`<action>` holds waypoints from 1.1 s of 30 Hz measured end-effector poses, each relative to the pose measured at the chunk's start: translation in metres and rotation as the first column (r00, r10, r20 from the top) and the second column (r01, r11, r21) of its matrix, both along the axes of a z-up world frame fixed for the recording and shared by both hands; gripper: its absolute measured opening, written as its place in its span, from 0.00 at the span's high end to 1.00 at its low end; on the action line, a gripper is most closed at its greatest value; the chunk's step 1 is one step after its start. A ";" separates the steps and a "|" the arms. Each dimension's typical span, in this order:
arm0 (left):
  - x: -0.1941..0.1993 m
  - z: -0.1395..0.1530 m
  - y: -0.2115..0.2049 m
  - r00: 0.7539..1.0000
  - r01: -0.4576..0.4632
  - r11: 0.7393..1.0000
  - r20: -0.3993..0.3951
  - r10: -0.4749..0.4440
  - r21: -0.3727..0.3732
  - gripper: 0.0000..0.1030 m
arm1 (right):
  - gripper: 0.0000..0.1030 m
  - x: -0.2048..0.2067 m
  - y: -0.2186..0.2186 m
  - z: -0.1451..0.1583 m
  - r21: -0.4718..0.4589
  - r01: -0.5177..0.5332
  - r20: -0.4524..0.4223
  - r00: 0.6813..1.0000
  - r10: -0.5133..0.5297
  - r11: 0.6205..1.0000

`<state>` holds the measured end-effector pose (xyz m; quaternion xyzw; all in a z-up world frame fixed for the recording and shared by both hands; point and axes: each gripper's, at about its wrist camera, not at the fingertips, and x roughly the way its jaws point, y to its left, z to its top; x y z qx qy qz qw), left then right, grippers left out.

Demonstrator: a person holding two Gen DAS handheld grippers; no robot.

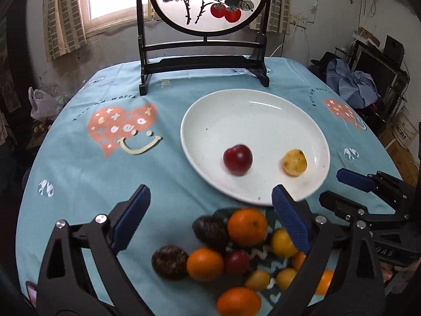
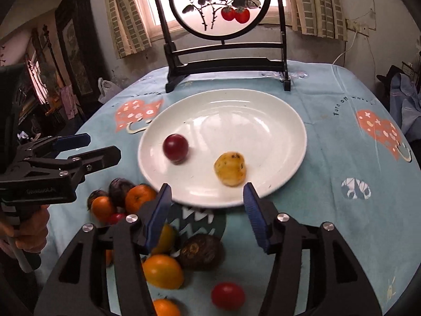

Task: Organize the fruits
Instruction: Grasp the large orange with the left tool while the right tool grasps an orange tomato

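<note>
A: We take the white plate point(image 1: 263, 110) as the landmark. What do we have on it?

B: We see a dark red plum point(image 1: 237, 159) and a spotted yellow fruit point(image 1: 294, 162), both in the near half of the plate, apart from each other, plum to the left. In the right wrist view, same pair: plum point(image 2: 175, 147), yellow fruit point(image 2: 230, 168), plate point(image 2: 236, 113).

A: And off the plate?

B: We log the pile of loose fruit point(image 1: 236, 252) on the surface just in front of the plate's near rim: oranges, small yellow ones, another red one, two dark rough ones. Right wrist view shows more of that pile point(image 2: 168, 252), plus a red fruit point(image 2: 227, 295) nearest the camera.

A: Jaws?

B: Left gripper point(image 1: 210, 205): jaws spread wide, holding nothing, above the pile, its right finger overlapping the plate's near rim in view. Right gripper point(image 2: 206, 205): jaws spread too, nothing between them, tips at the plate's near rim.

A: Anything else?

B: Beyond the plate we note a round painted screen in a black stand point(image 1: 208, 2). All sits on the blue patterned tablecloth point(image 1: 92, 163). The left gripper point(image 2: 79, 147) also shows left of the plate in the right wrist view.
</note>
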<state>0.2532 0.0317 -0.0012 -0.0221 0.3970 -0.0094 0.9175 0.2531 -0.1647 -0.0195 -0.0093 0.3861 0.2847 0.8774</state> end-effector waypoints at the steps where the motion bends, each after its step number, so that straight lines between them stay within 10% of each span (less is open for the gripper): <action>1: -0.013 -0.003 0.004 1.000 -0.003 1.000 0.009 0.004 -0.021 0.07 | 0.43 -0.007 0.002 -0.001 -0.004 -0.023 0.000 1.000 0.023 1.000; 11: -0.073 -0.050 0.030 0.997 -0.073 0.995 -0.030 0.071 -0.072 0.07 | 0.43 -0.080 -0.020 -0.013 0.038 -0.080 0.002 0.997 0.080 0.996; 25: -0.085 -0.047 0.014 1.000 0.020 0.997 -0.011 -0.021 -0.070 0.07 | 0.44 -0.082 0.004 -0.040 -0.099 -0.119 -0.101 0.989 0.109 0.988; 33: -0.095 -0.048 0.006 0.995 0.102 0.993 0.003 -0.102 -0.065 0.08 | 0.65 -0.082 0.012 -0.047 -0.187 -0.122 -0.103 0.989 0.104 0.975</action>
